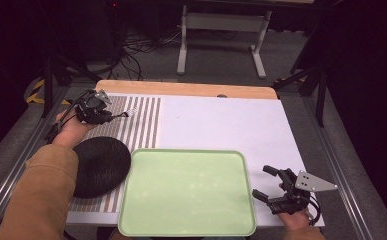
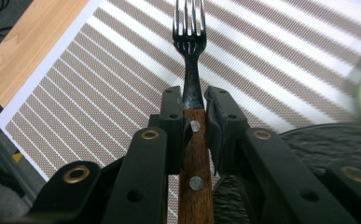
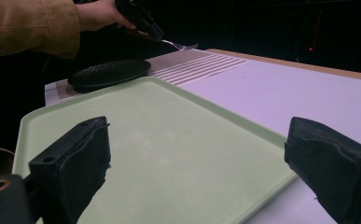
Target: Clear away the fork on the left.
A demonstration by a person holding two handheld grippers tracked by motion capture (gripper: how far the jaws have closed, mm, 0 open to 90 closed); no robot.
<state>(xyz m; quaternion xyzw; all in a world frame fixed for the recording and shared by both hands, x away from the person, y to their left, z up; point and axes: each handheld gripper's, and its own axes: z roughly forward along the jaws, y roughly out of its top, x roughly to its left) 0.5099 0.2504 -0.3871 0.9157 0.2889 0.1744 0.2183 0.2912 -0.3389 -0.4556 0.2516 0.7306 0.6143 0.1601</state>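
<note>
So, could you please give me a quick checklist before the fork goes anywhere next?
1. Left gripper shut on fork: ok.
2. Fork runs straight between the jaws, tines forward: ok.
3. Fork clear of the striped mat: ok, it is held in the air.
4. Tray bare: ok.
5. Plate bare: ok.
6. Right gripper open, beside the tray: ok.

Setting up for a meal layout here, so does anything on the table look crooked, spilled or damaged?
Nothing stands out. The pale green plastic tray sits square to the table edge, the round black plate lies flat on the striped placemat, and the wooden-handled metal fork is held straight in the left tongs. No spills or breakage show.
</note>
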